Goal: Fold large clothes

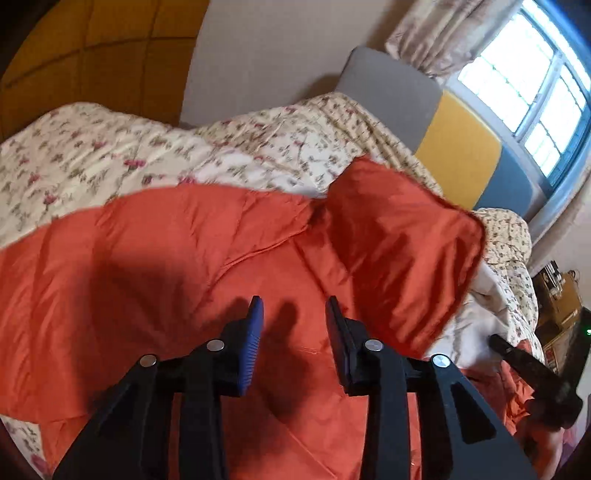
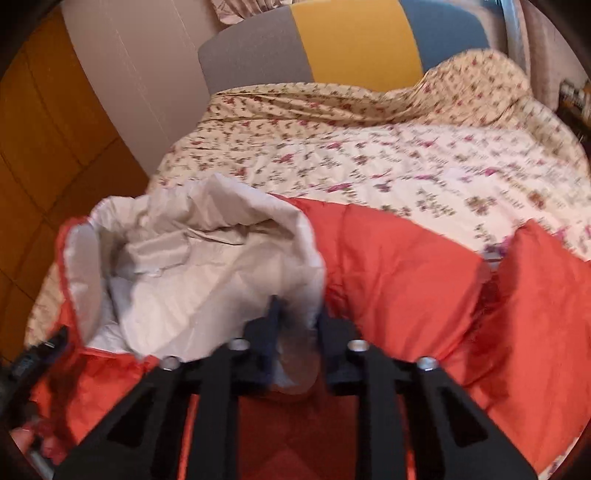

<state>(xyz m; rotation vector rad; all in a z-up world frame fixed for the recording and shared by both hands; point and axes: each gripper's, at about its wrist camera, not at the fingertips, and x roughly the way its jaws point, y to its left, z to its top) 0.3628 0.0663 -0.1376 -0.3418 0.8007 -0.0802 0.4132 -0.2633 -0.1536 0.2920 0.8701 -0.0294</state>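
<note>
Jacket [image 1: 192, 258], orange, lay spread on the flowered bed [image 1: 92, 147]. Right tongs [image 2: 295, 314] pinched its pale lining [image 2: 207, 266] at the near edge; left tongs [image 1: 294, 306] hovered spread over orange cloth, gripping nothing. Best: left grabs the same hem, both lift evenly.

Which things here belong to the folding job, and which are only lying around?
For the job:
- orange jacket with pale lining
- left gripper
- right gripper

Lying around:
- floral quilt
- headboard
- curtain
- window
</note>
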